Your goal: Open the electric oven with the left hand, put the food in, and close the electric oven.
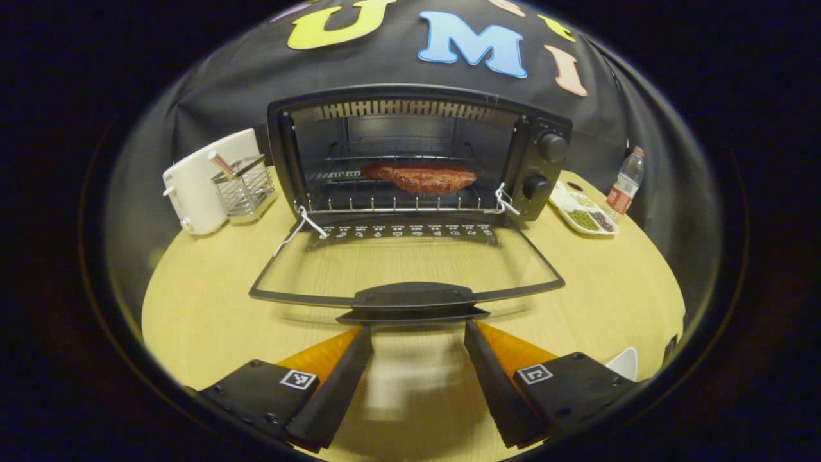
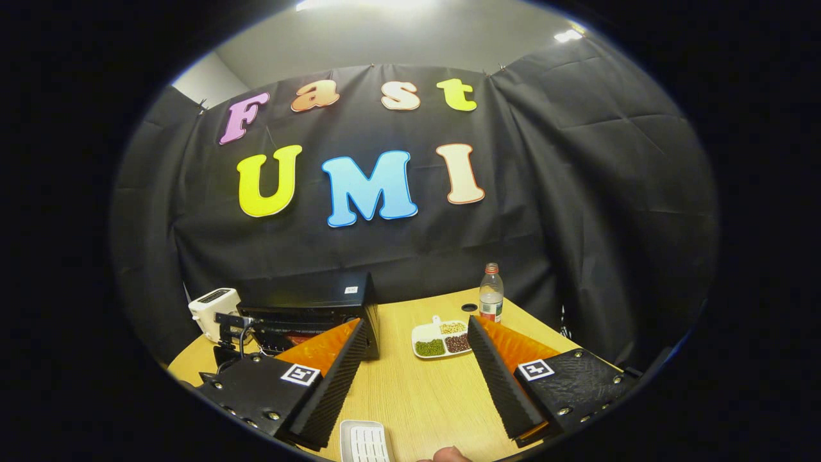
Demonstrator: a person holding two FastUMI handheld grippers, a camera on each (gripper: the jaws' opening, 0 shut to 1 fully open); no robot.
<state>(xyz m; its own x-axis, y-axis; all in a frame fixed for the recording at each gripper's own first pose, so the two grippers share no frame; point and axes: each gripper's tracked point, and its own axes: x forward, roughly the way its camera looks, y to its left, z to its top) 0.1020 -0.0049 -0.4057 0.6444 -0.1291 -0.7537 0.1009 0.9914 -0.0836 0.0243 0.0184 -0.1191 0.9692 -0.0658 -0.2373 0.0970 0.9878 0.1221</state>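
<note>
The oven stands at the back of the wooden table with its glass door folded down flat toward the camera. On the wire rack inside lies the food — a reddish-brown slab of meat, near the middle of the rack.

The left gripper sits just in front of the oven door's black handle, its two fingers spread apart and holding nothing; the fingertips reach close to the handle's underside, though whether they touch it I cannot tell.

To the left of the oven are a white toaster and a wire basket beside it. To the right of the oven lies a white divided dish of beans, with a water bottle just beyond it.

The right gripper hangs off to the oven's right side, raised above the table — its fingers are wide apart and empty. A white ridged tray lies on the table below it.
</note>
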